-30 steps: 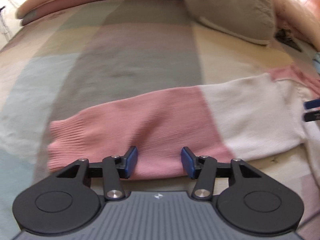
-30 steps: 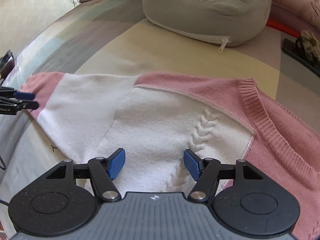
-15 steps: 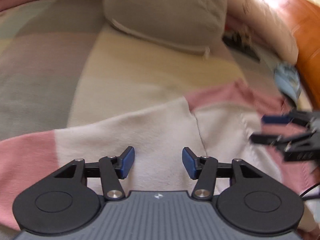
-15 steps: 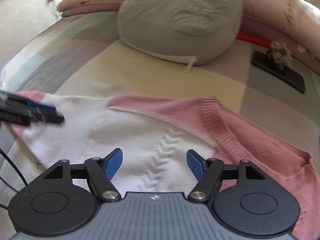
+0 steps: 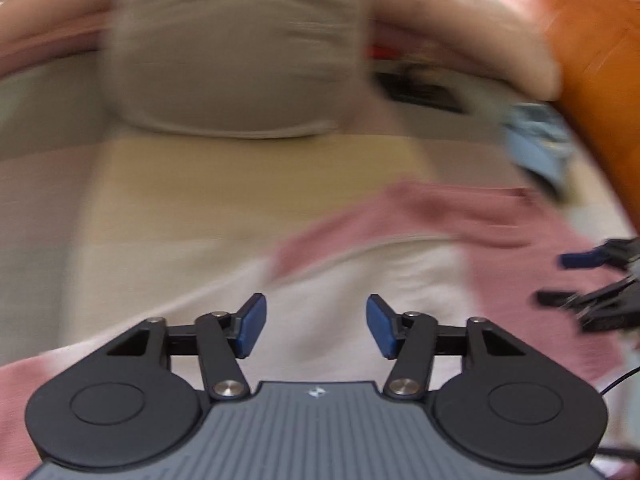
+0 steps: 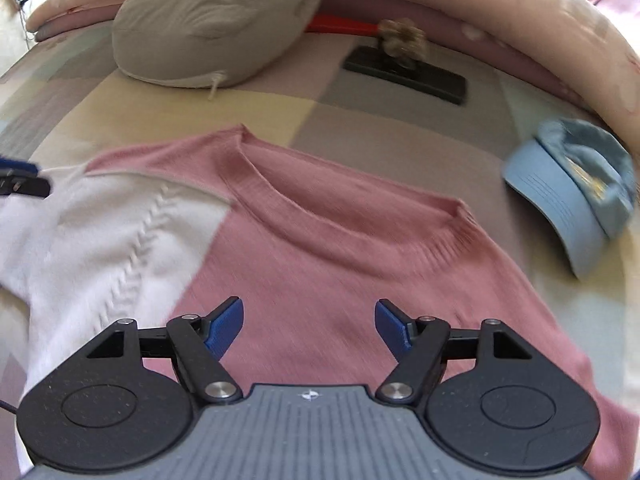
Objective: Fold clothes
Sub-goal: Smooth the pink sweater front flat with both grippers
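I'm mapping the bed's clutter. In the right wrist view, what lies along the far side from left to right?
Grey-beige cushion → flat black rectangular object with a fuzzy brown clump on it → light blue baseball cap.

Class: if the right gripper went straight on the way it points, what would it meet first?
Most likely the pink front of the sweater, just below its collar; the right gripper is open and empty.
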A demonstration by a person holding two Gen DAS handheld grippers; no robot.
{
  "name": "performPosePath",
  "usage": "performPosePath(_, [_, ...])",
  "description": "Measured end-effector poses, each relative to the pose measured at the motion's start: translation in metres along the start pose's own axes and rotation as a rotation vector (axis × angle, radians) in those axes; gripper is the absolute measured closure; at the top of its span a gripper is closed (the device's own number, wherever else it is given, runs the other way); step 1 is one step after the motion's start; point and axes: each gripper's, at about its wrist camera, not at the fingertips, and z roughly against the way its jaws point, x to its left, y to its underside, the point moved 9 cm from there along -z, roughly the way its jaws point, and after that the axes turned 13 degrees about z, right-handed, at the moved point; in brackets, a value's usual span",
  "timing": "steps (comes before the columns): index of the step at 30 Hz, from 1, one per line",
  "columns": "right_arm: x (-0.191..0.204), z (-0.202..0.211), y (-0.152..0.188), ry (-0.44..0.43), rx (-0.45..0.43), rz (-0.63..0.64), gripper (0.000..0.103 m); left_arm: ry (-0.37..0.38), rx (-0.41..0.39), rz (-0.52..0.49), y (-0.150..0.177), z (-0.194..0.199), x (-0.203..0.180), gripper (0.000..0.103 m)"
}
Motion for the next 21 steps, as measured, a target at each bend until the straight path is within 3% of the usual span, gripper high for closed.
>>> performPosePath(5, [-0.007,0.018,0.034,0.032,0.033,0.004,0.019,0.061,0.055,-0.104,0.006,-0.050,-0.044,0.046])
performPosePath(8, [-0.013,0.027,0.056,0.034,0.044,-0.038,0.018,-0.070,-0.014,-0.070,-0.006,-0.069,-0.030,0.045])
performPosePath(10, [-0.019,0.032,0.071,0.036,0.047,-0.080,0.017,-0.084,-0.061,-0.055,-0.019,-0.080,-0.031,0.043])
performPosePath(15, [-0.038,0.044,0.106,0.039,0.064,-0.204,0.014,-0.151,-0.021,-0.073,-0.029,-0.083,-0.048,0.044])
performPosePath(21, [-0.068,0.066,0.143,0.067,0.058,-0.317,0.014,-0.050,0.074,-0.154,0.006,-0.073,-0.108,0.044])
